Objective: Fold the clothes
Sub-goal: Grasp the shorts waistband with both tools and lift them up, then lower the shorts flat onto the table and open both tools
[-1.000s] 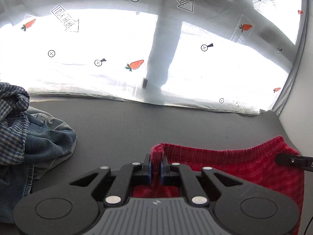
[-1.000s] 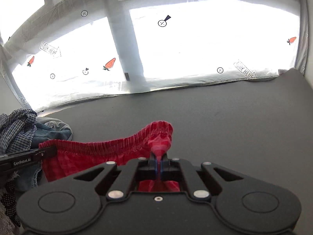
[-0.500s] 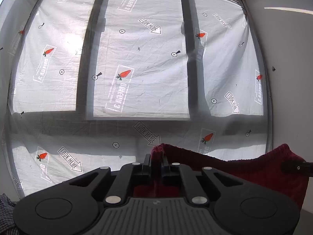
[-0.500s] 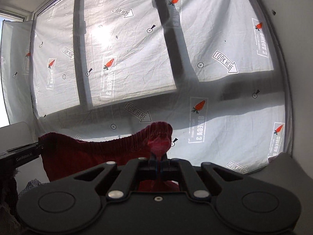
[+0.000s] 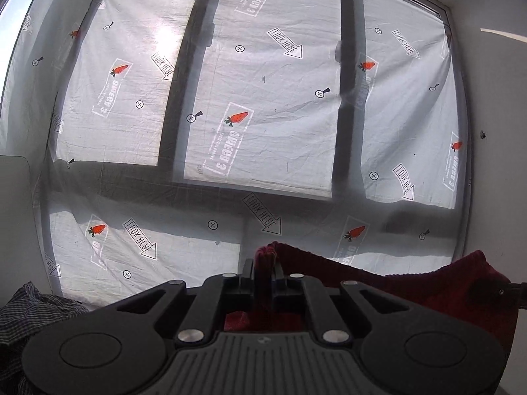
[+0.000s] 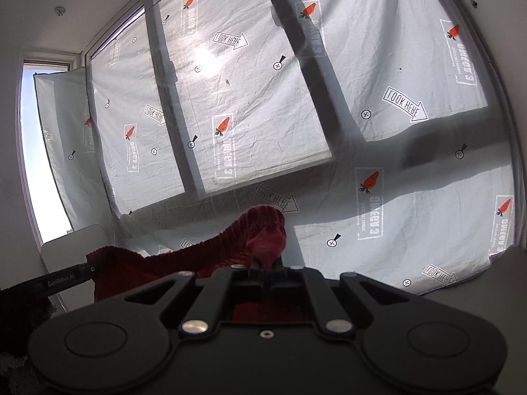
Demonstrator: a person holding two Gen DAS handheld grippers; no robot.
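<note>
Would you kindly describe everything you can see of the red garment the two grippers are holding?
The red garment looks like soft, ribbed knit fabric with a gathered, elastic-looking band along its top edge. The left gripper and the right gripper each pinch one end of that band, so it sags slightly between them in front of the printed window sheet. The cloth bunches into a small knob above each pair of fingers. Its lower part is hidden behind the gripper bodies.

Both grippers have lifted the red garment [image 5: 411, 288] (waistband stretched) off the table.
</note>
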